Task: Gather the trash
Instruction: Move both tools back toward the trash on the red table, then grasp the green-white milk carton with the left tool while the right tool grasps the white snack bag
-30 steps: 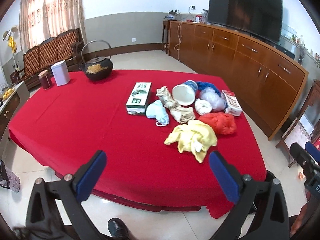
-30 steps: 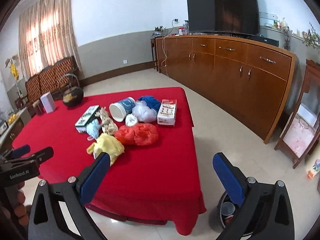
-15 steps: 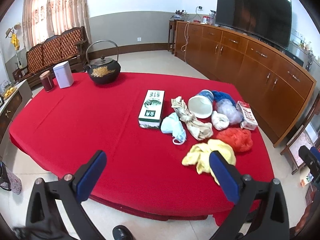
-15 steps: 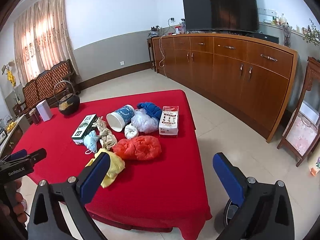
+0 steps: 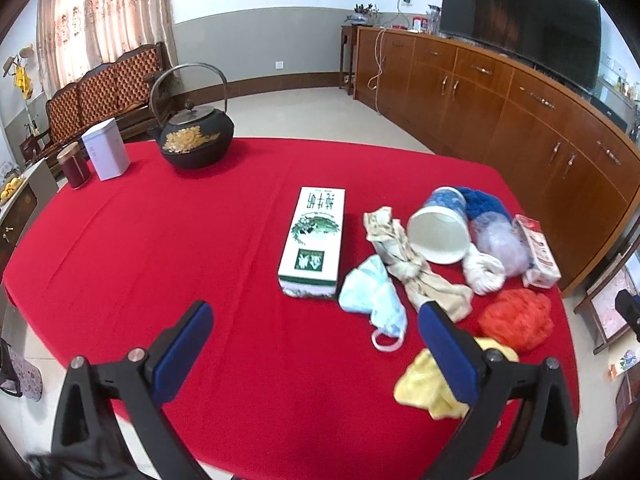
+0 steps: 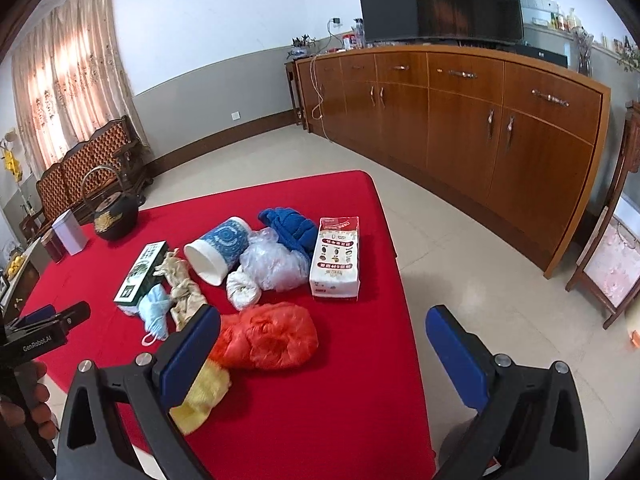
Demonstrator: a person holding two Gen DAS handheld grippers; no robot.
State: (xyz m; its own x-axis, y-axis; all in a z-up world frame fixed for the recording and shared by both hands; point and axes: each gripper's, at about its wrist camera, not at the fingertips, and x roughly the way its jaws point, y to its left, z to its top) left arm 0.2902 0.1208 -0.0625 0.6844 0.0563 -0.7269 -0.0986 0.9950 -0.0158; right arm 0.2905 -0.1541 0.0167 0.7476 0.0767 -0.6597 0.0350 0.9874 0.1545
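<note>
Trash litters my red tablecloth (image 5: pixel 160 248): crinkly orange bag (image 6: pixel 272 336), fuzzy yellow cloth (image 5: pixel 424 384), tipped empty paper cup (image 5: pixel 440 232). Left gripper (image 5: pixel 312 344) and right gripper (image 6: pixel 324 350) both gape, holding nothing.

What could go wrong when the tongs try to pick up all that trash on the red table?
The orange bag and yellow cloth touch, so open right tongs might snag both at once.

The paper cup lies on its side and may roll if bumped.

The face mask rests against the green box, so the open left tongs may push the box instead of catching it.
</note>
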